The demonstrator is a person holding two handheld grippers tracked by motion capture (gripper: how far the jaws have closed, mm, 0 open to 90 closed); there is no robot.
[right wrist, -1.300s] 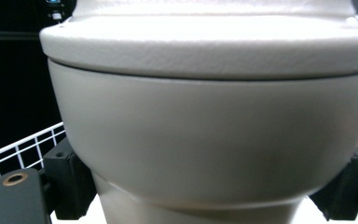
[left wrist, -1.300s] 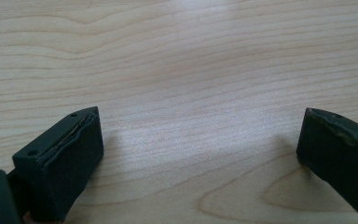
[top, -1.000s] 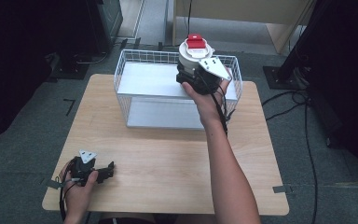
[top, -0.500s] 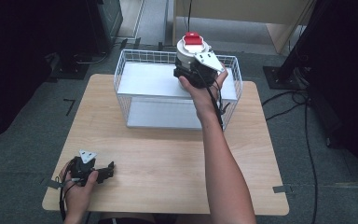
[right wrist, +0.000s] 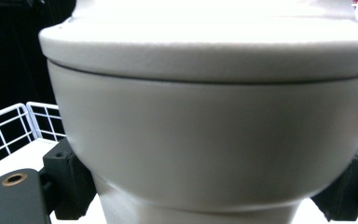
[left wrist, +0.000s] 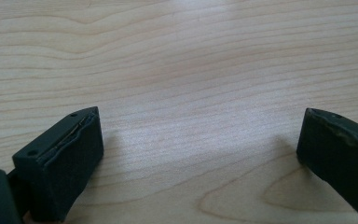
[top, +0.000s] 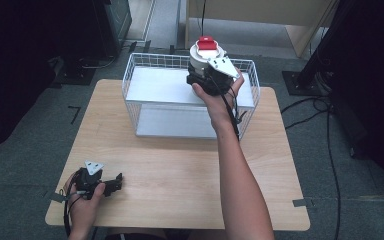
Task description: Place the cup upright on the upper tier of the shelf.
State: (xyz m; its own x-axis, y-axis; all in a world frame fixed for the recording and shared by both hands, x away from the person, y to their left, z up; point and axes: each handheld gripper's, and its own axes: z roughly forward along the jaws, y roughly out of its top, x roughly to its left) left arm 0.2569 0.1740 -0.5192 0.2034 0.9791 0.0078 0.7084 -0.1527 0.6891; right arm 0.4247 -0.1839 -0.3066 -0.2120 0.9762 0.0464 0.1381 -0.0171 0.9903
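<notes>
- A white pot [top: 203, 61] with a red knob [top: 206, 43] hangs above the back of the wire basket [top: 135, 75], over its white shelf, carried there, I judge, to go in or come out.
- My right gripper [top: 200, 80] pinches the pot's narrow lower body between its 2 jaws, under the wider rim, which should stop it slipping.
- My left gripper [top: 115, 183] rests idle on the table [top: 180, 165], jaws spread on nothing, well clear of the basket.

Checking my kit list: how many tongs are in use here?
2. The left tongs rest open on the wooden table near its front left corner. The right tongs clamp a white jar over the wire basket.
</notes>
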